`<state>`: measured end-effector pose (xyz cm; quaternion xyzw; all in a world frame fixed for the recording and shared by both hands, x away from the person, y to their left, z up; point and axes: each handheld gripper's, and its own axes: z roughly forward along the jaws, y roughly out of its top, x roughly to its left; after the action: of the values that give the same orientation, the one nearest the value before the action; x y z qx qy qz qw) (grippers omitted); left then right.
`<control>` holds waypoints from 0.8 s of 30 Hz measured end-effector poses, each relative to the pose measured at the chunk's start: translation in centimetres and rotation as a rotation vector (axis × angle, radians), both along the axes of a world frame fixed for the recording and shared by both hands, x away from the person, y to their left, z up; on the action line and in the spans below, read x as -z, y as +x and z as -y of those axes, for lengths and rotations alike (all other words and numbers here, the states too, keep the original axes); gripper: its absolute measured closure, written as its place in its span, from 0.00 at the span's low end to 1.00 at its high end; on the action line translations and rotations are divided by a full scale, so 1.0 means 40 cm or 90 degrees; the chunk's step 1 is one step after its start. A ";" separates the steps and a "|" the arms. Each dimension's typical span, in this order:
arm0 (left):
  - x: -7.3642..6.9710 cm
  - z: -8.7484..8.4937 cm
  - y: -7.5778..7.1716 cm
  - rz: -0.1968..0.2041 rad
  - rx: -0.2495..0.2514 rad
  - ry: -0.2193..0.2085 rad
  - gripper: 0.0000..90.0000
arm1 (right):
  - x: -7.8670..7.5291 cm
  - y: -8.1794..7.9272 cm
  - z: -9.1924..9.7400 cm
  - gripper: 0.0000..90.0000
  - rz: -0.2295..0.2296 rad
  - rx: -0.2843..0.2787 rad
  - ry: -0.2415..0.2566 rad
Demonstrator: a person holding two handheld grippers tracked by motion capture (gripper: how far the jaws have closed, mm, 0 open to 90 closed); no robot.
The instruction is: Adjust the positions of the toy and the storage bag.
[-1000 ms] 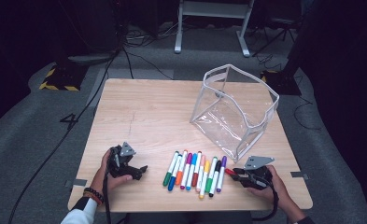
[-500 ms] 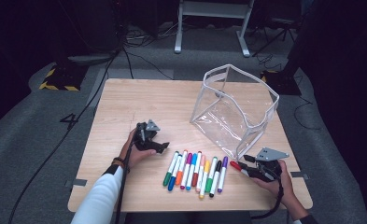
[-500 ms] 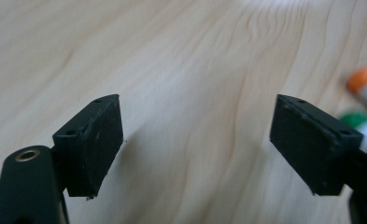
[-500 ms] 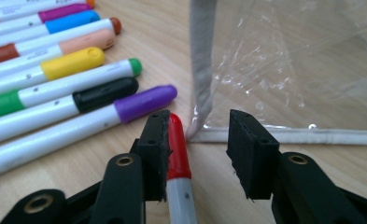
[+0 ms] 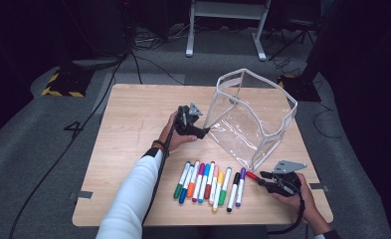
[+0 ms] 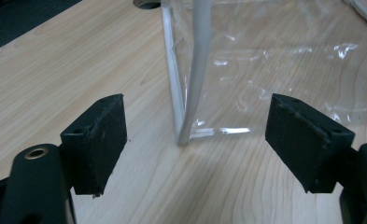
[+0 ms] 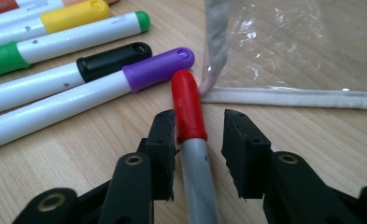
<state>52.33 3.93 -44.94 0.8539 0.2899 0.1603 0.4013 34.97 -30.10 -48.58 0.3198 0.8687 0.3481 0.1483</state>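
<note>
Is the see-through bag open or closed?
Open. The clear bag stands upright with its top rim spread wide, and nothing shows inside it.

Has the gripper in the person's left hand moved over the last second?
Yes. The left gripper has travelled from the table's near edge up to the clear pouch, its jaws closing somewhat, nothing gripped.

A clear plastic pouch (image 5: 252, 119) stands upright on the right half of the wooden table (image 5: 128, 149), blocking passage there. Its near corner edge (image 6: 183, 93) rises directly ahead of the left gripper (image 5: 203, 132), between the spread jaws. A row of markers (image 5: 208, 181) lies along the front edge, just beside the right gripper (image 5: 257, 178). The table's left half and back strip are bare, leaving room to pass.
</note>
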 end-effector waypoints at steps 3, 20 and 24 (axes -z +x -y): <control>-0.002 0.027 0.021 0.004 -0.007 -0.006 0.27 | 0.003 0.003 -0.003 0.73 0.001 0.001 -0.004; 0.005 0.030 0.042 0.021 0.077 0.009 0.96 | 0.014 0.007 0.006 0.78 -0.003 -0.002 -0.007; 0.005 0.002 0.012 0.026 0.070 0.007 0.97 | 0.014 0.005 0.006 0.78 -0.003 -0.005 -0.008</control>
<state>52.80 3.85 -45.15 0.8674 0.2332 0.1572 0.4106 35.18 -30.34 -49.13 0.3162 0.8723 0.3428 0.1469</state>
